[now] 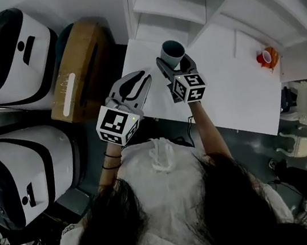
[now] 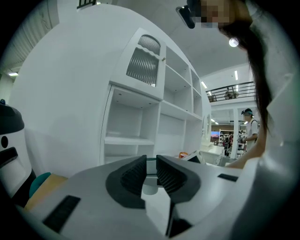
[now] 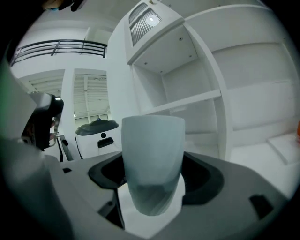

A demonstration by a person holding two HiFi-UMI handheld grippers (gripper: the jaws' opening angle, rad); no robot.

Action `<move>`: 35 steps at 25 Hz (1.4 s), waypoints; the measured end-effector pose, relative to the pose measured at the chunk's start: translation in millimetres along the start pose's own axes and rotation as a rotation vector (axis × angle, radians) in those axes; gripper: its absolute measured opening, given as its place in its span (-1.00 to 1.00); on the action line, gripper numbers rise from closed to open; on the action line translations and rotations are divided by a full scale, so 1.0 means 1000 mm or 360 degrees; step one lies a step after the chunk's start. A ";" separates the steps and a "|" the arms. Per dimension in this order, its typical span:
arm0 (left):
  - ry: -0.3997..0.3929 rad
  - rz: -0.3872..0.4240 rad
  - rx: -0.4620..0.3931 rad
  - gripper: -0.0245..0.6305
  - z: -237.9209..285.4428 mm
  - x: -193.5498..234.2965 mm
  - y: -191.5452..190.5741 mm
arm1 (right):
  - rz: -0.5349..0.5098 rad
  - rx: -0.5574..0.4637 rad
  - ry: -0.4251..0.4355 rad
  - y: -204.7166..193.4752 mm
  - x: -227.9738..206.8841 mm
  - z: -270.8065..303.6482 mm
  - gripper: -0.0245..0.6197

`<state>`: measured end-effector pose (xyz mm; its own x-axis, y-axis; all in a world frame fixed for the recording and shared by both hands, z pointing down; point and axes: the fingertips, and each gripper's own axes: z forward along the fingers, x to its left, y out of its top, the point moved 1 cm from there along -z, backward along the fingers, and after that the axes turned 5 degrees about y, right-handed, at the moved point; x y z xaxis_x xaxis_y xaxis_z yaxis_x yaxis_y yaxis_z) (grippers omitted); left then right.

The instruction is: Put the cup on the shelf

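Note:
In the head view my right gripper is shut on a pale teal-grey cup, held upright over the near left corner of the white table. The right gripper view has the cup clamped between the jaws of that gripper, with empty white shelf boards behind it. My left gripper hovers just left of the cup, jaws drawn together with nothing between them. In the left gripper view the left gripper points at the white shelf unit. The shelf unit stands along the table's far edge.
A small red-orange cup sits at the table's far right. A brown cardboard box and two white-and-black machines stand left of the table. A person stands far off in the left gripper view.

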<state>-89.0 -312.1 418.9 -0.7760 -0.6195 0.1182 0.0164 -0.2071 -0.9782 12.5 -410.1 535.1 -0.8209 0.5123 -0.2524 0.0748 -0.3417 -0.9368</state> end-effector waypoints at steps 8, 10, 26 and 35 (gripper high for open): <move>-0.0042 0.0030 0.0035 -0.70 0.015 0.018 0.002 | -0.0014 0.0108 -0.0094 -0.014 -0.043 0.055 0.13; -0.0044 0.0033 0.0052 -0.70 0.017 0.023 0.000 | -0.0013 0.0121 -0.0103 -0.014 -0.052 0.066 0.13; -0.0033 0.0058 0.0175 -0.70 0.018 0.045 -0.011 | -0.0136 0.0215 -0.0195 -0.013 -0.112 0.139 0.13; -0.0008 0.0059 0.0239 -0.70 0.011 0.050 -0.022 | -0.0132 0.0238 -0.0189 -0.021 -0.125 0.160 0.13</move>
<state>-121.2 -346.5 448.1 -0.7701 -0.6324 0.0836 0.1392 -0.2945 -0.9455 23.3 -593.2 624.9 -0.8822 0.4504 -0.1373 -0.0736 -0.4200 -0.9045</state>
